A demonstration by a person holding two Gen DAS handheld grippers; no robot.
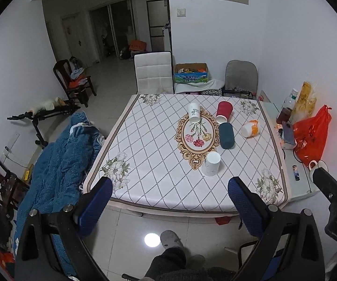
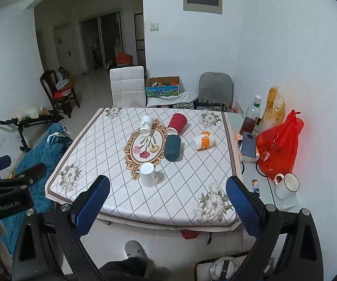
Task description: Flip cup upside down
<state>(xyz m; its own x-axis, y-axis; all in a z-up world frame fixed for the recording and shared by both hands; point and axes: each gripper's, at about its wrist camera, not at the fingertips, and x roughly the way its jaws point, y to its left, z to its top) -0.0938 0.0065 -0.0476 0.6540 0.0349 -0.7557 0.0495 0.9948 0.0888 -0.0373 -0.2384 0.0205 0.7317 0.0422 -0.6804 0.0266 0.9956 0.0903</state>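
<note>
You hold both grippers back from the table point(image 1: 145, 164), short of its near edge, a stance that keeps every cup in sight before any reach. The left gripper point(image 1: 170, 201) has its blue fingers spread wide with nothing between them; the right gripper point(image 2: 167, 199) is likewise spread and empty. Nearest you, a white cup point(image 1: 211, 164) already stands mouth-down beside the floral medallion. Four others lie on their sides farther in: a printed white cup point(image 1: 194, 112), a red cup point(image 1: 224, 112), a dark teal cup point(image 1: 226, 135) and an orange-and-white cup point(image 1: 250, 128). Which cup is meant is unclear.
</note>
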